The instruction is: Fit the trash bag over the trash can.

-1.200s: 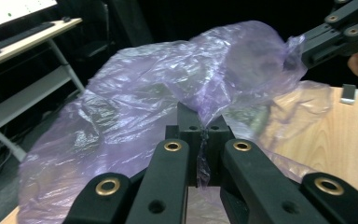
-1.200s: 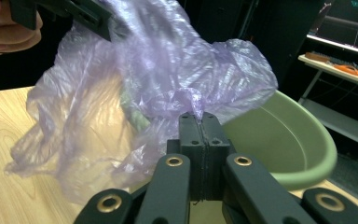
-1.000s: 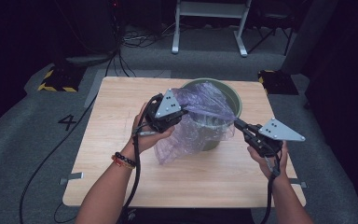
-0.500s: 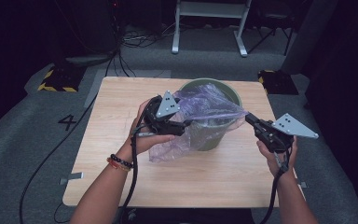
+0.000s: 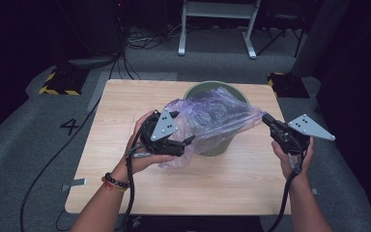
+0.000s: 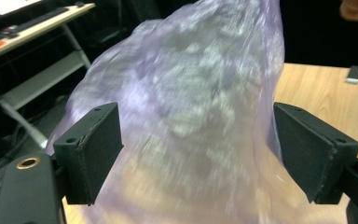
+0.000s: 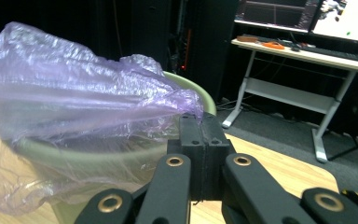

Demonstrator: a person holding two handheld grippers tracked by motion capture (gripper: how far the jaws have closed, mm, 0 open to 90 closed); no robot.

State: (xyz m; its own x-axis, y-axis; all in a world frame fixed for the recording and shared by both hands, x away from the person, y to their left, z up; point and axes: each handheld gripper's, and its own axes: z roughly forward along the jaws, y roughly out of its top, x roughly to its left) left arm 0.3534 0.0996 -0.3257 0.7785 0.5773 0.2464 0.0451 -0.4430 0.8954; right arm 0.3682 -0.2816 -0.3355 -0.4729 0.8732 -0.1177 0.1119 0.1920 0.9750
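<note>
While the thin purple plastic bag (image 5: 212, 118) is pinched by the clamped right gripper (image 7: 199, 135) beside the green round bin (image 5: 224, 145), the left gripper (image 6: 198, 154) is spread wide, gripping nothing; the film could be torn if overstretched.

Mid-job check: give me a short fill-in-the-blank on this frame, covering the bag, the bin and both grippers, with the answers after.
1. The right gripper is shut on an edge of the thin translucent ____ plastic bag.
2. The left gripper has its jaws ____, with the bag between them.
3. The bag is draped over the round ____ bin.
4. The bin stands on the light ____ table.

Missing words: purple; open; green; wooden
</note>
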